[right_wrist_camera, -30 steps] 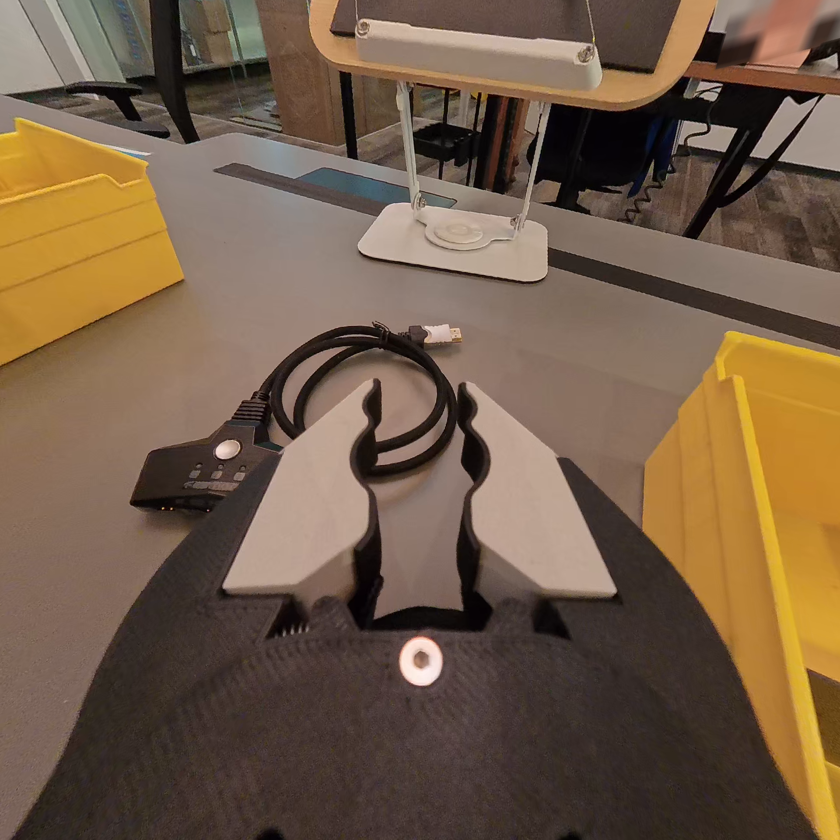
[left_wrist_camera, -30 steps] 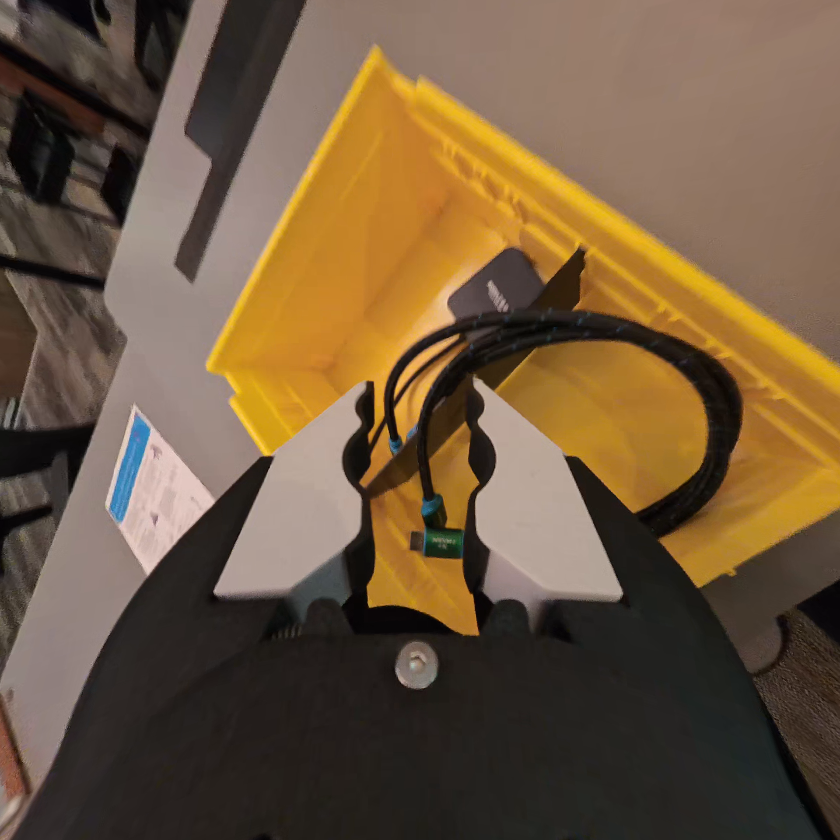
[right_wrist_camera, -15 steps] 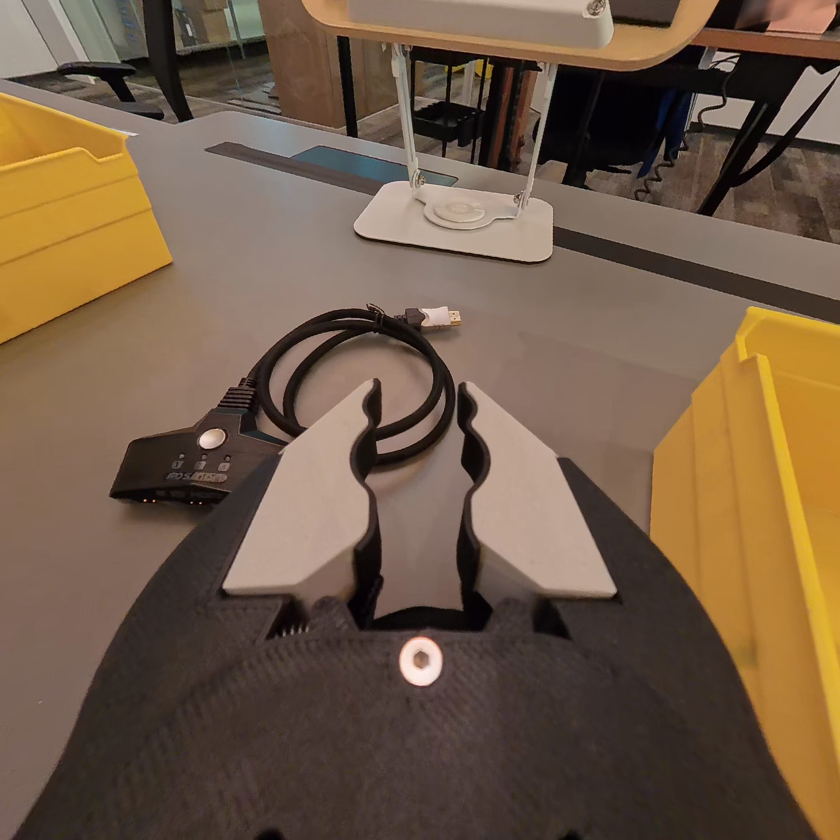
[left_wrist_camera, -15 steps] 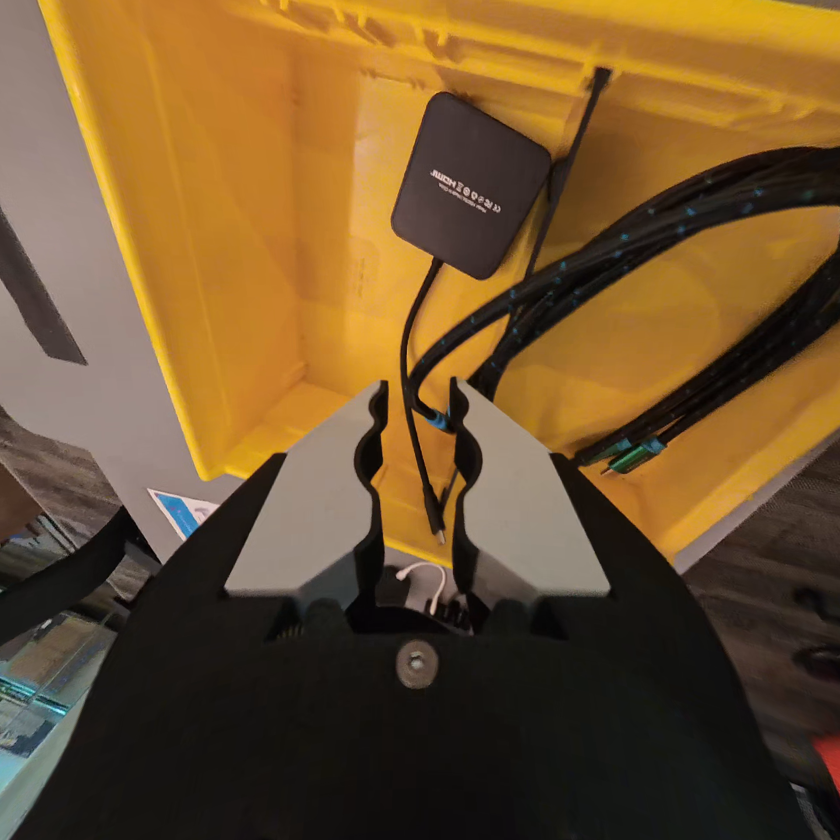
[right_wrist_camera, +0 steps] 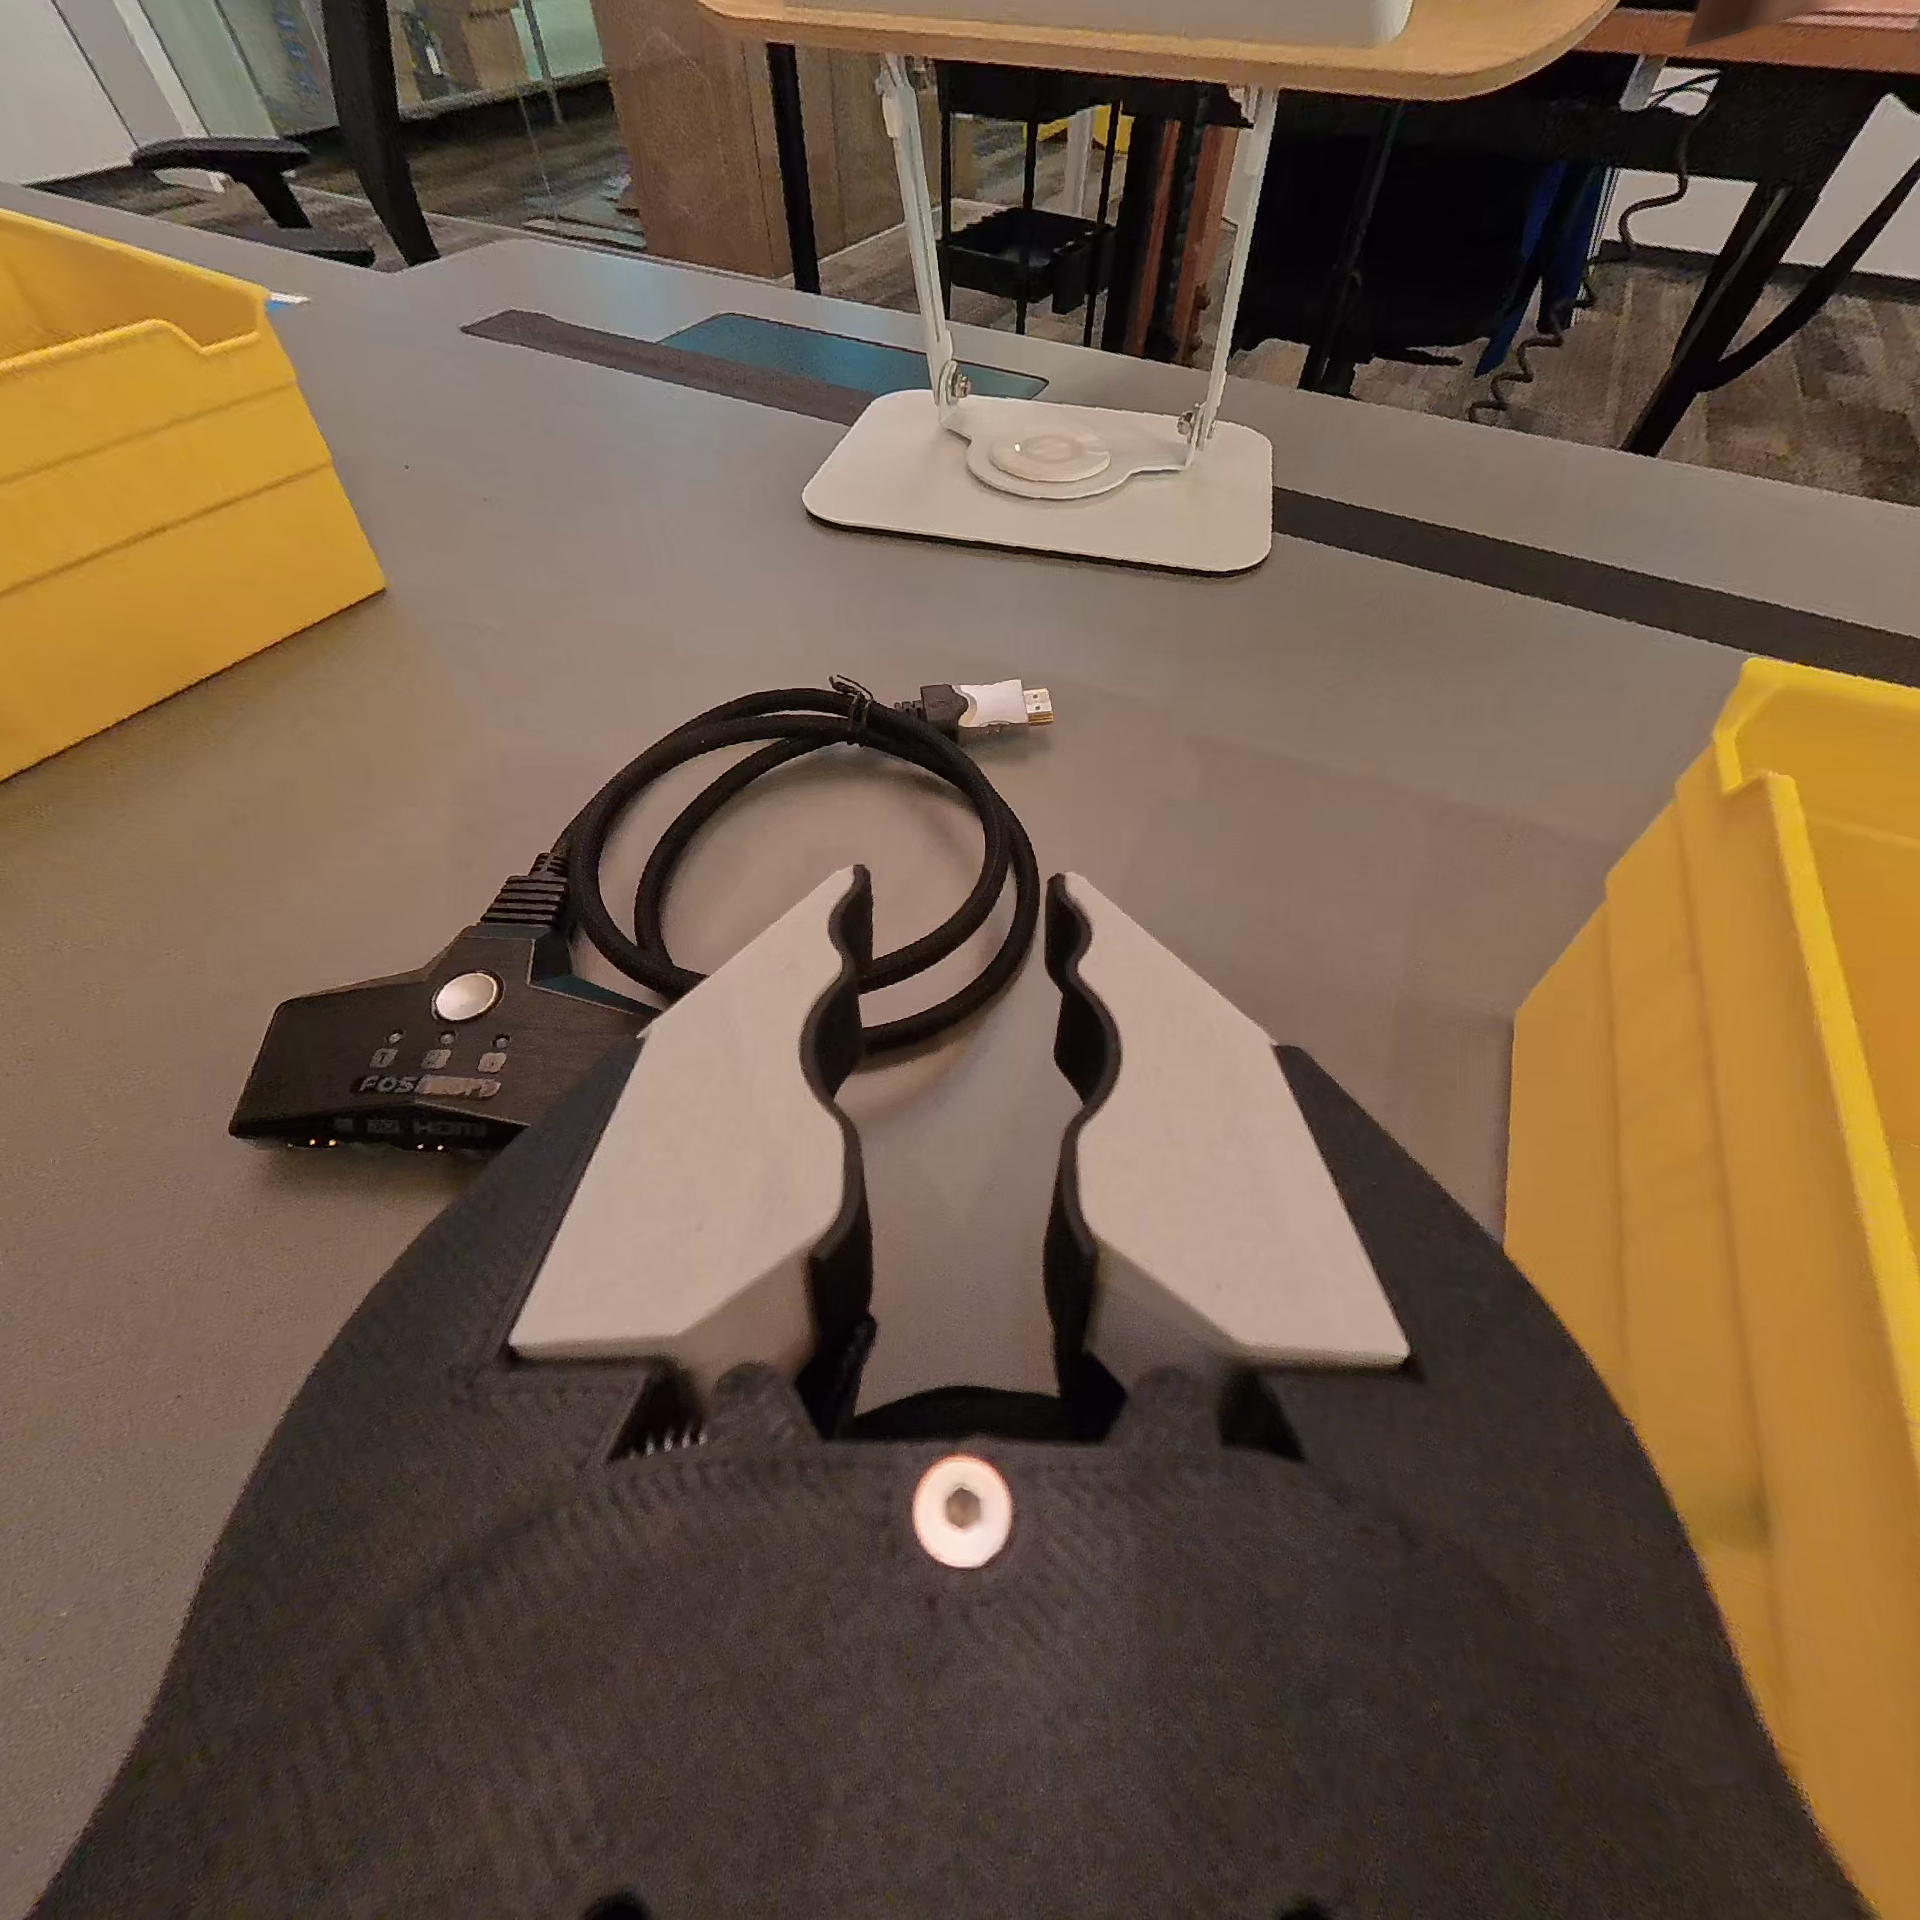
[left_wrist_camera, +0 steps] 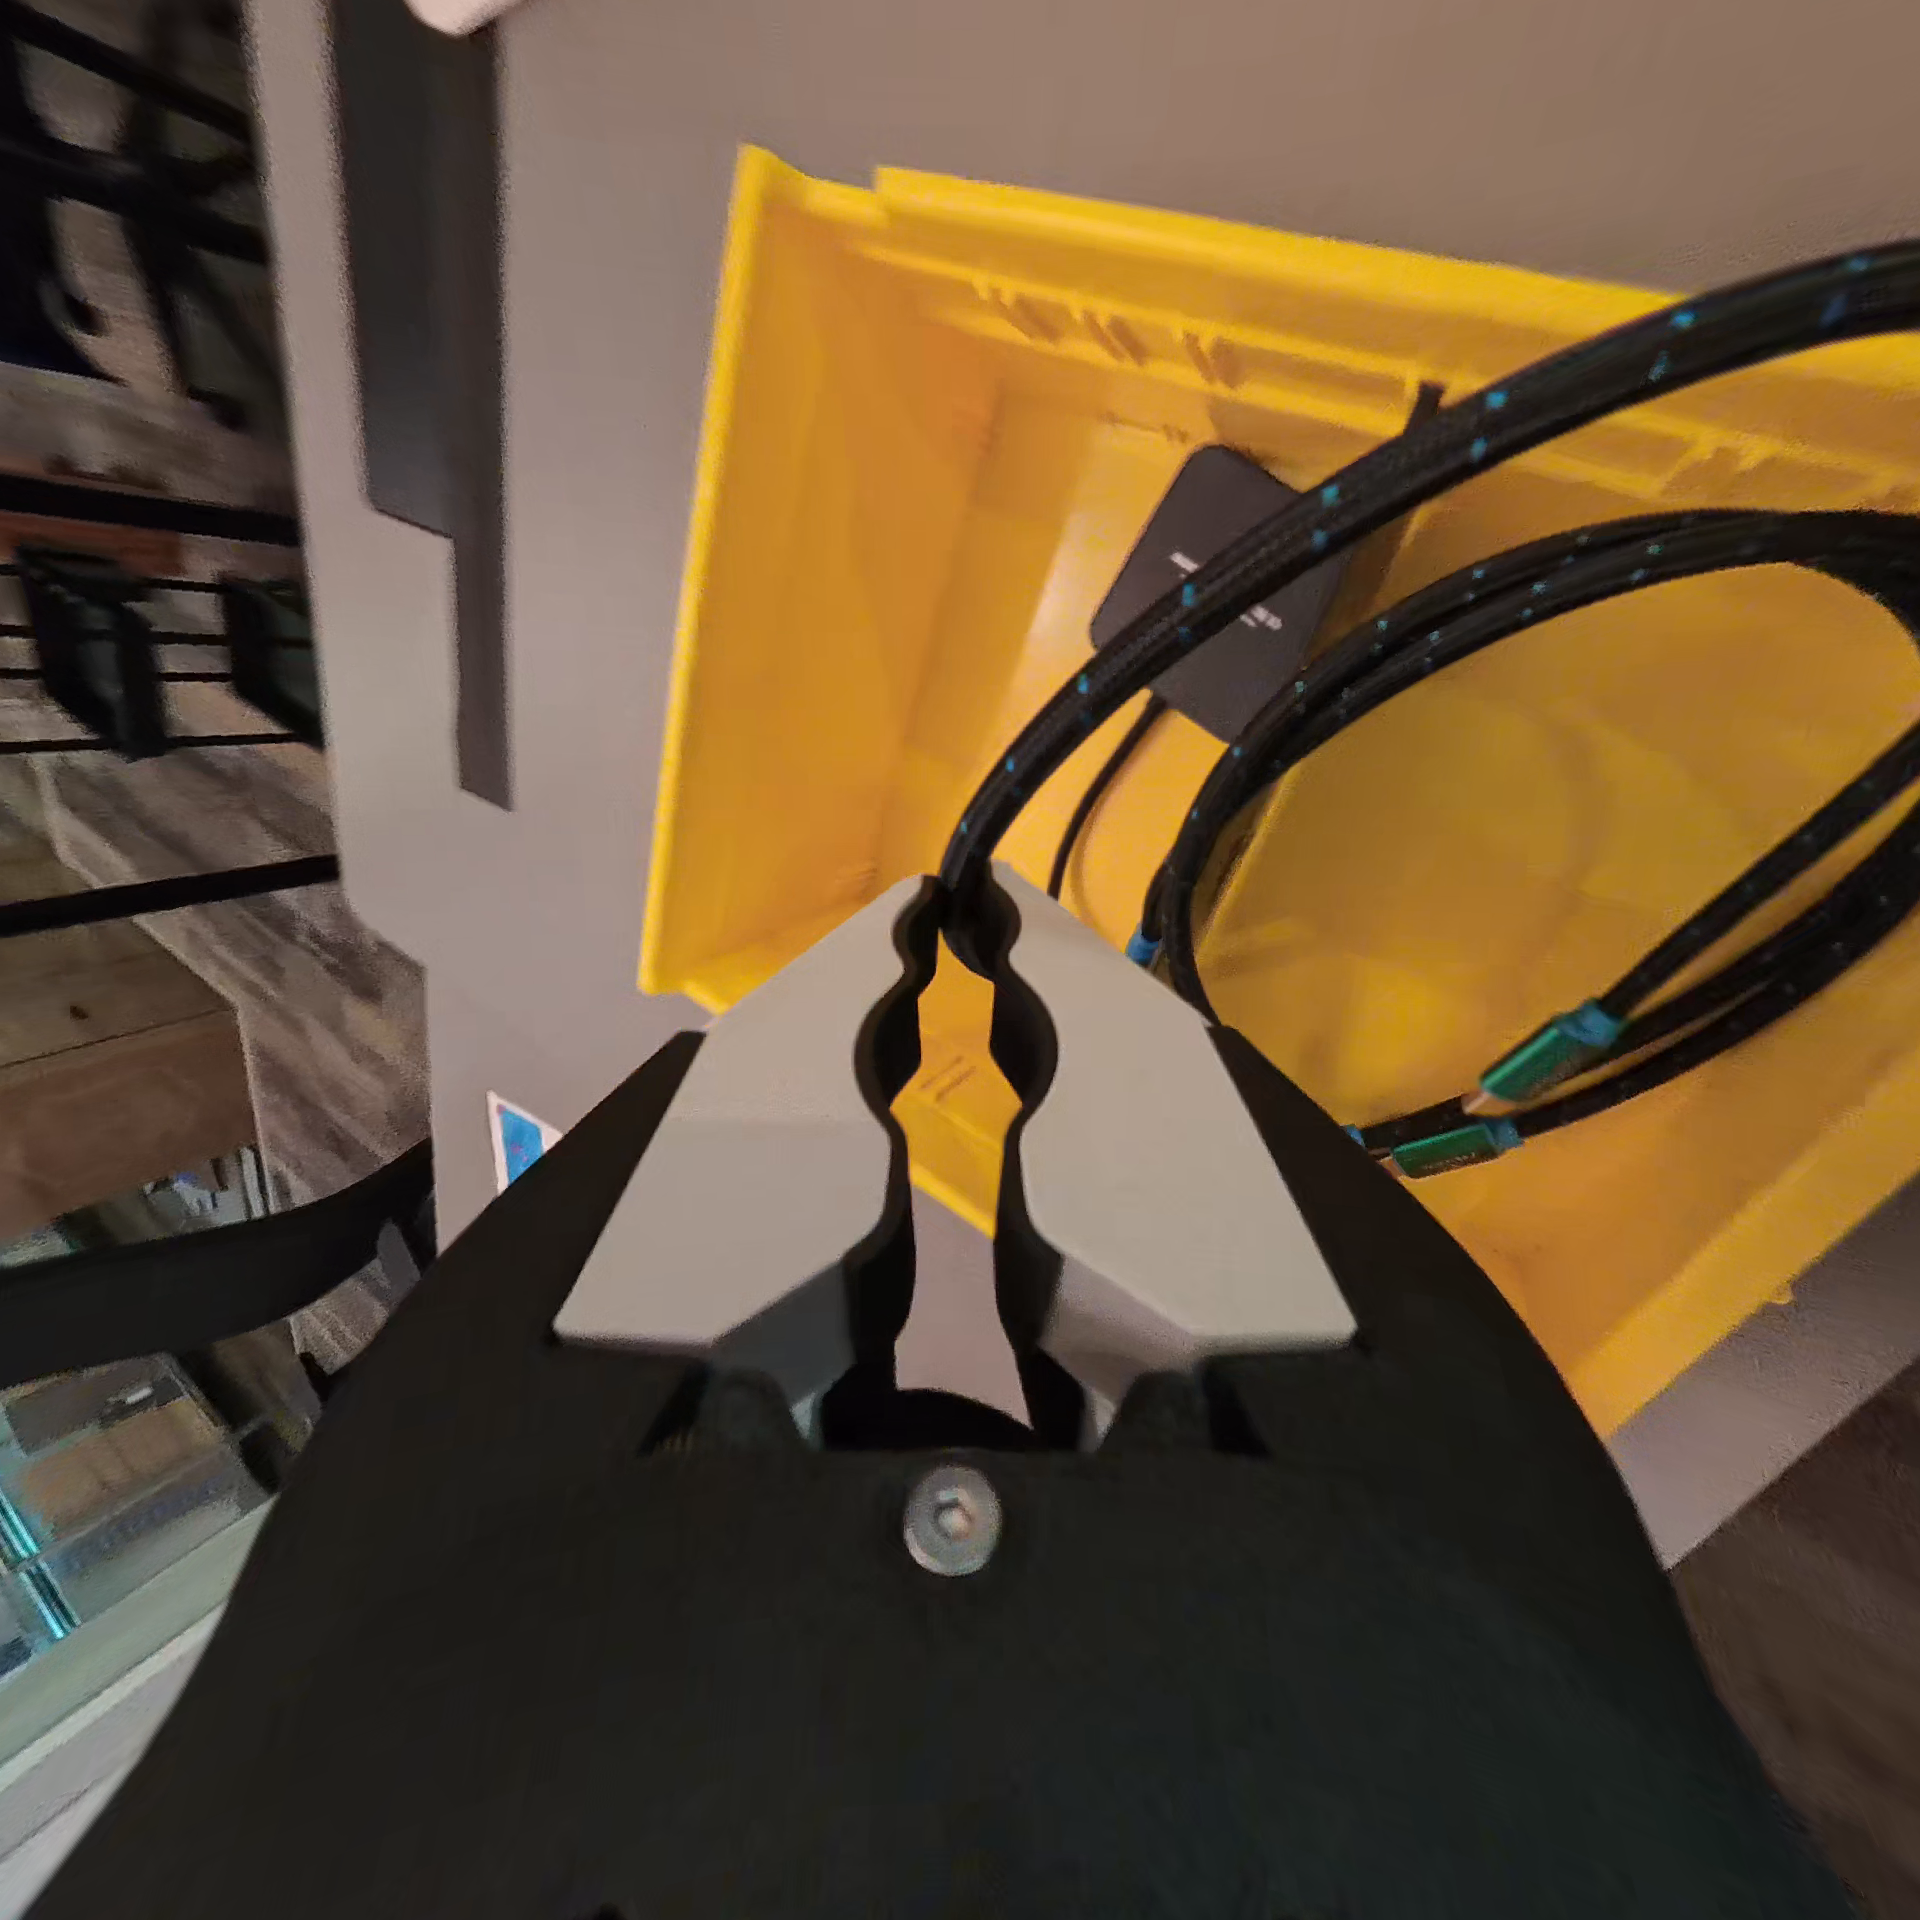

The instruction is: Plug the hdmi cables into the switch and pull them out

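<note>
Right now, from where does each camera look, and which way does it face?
Left wrist view: sits on the left gripper, looks down into a yellow bin of braided HDMI cables; its fingers pinch one cable.
Right wrist view: sits on the right gripper, looks forward across the grey table at the switch; its fingers are open.
Shared: the grey table; probably the yellow bin at the right view's left edge.

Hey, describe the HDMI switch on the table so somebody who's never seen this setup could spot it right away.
Start at the grey table between the two yellow bins, just in front of the white stand base. The HDMI switch is the flat black box lying left of the open right claw. It alone has a round silver button on top and a coiled black cable running from its back.
</note>
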A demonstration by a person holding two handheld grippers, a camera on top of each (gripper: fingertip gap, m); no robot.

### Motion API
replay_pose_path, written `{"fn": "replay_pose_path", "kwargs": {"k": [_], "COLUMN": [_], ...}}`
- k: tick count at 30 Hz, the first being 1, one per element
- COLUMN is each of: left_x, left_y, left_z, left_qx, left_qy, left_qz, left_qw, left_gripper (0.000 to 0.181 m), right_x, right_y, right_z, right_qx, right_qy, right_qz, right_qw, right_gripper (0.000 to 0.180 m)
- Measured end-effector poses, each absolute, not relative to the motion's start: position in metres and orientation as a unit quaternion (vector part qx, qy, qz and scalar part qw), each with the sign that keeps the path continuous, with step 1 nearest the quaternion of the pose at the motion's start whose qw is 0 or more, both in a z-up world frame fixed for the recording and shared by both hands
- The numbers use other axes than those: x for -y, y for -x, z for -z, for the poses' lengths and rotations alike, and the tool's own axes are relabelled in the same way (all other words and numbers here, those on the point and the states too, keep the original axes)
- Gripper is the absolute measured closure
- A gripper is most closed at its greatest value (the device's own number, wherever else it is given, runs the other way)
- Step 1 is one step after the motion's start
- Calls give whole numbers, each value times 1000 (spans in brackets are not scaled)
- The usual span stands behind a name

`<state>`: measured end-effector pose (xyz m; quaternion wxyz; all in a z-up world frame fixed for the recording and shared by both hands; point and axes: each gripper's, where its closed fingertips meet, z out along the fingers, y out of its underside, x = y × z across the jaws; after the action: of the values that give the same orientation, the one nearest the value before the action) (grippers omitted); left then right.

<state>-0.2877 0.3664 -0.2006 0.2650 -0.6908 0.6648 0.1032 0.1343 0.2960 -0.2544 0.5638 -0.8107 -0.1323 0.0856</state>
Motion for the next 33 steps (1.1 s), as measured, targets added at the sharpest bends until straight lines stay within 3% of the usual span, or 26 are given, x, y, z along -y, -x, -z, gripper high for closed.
{"fn": "replay_pose_path", "kwargs": {"k": [15,23,27,33], "left_x": [-345,-300,-279,-276], "left_y": [328,243,174,87], "left_z": [77,-2,-5,42], "left_qx": [-495,-540,-578,-629], "left_qy": [711,623,601,588], "left_qz": [-115,-83,-61,-84], "left_qw": [486,560,548,502], "left_gripper": [177,177,177,177], "right_x": [-289,-285,-283,-271], "right_y": [-123,-118,-119,-115], "right_z": [239,220,205,169], "right_qx": [146,151,151,171], "right_qy": [801,788,779,758], "right_qz": [-80,-82,-83,-117], "right_qw": [576,591,603,618], "right_gripper": [149,149,149,149]}}
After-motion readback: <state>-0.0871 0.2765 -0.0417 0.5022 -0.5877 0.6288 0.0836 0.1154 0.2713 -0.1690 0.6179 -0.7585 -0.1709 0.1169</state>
